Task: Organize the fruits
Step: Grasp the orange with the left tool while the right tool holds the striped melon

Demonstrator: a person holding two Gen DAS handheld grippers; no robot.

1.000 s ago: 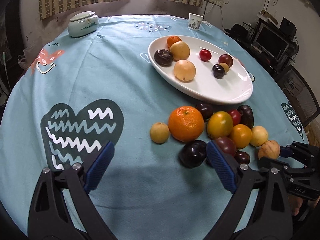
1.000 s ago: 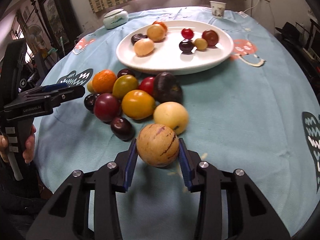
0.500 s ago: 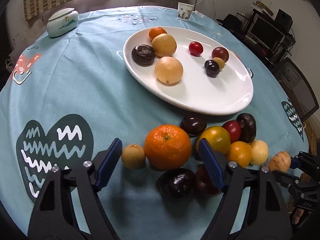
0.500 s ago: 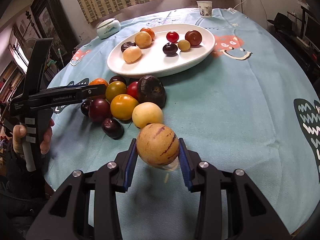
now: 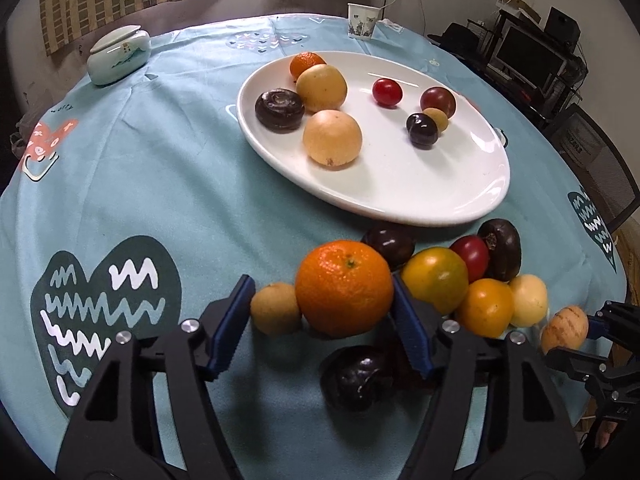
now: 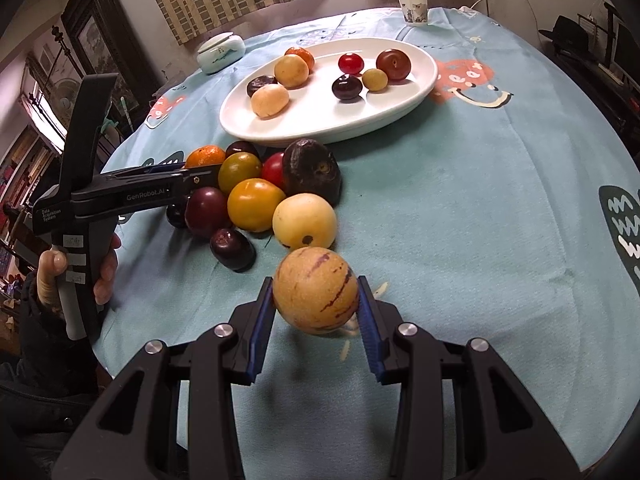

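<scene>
Moved since earlier: left tool has come forward into the fruit pile and its jaws have just been closing, with the orange and a small tan fruit now between them.
Left tool state: about half open; its right pad lies against the orange's side, its left pad sits just beside the small tan fruit; whether the pads press is not clear.
Right tool state: narrowed onto a striped yellow fruit, both blue pads pressing its sides, the fruit lifted clear of the cloth.
Pile ahead of right tool: pale yellow fruit just beyond the held one, then an orange-yellow tomato, a large dark fruit, a red tomato and dark plums to the left.
Under left tool: a dark plum on the cloth, nearer than the orange.
Plate: white, oval, beyond the pile from both tools; holds two pale round fruits, a dark one, a small orange, a red tomato and a few plums.
Desk: round, covered by a light blue patterned cloth.
Far side: a lidded jar and a paper cup, well apart from the tools.
Person: a hand grips the left tool's handle.
</scene>
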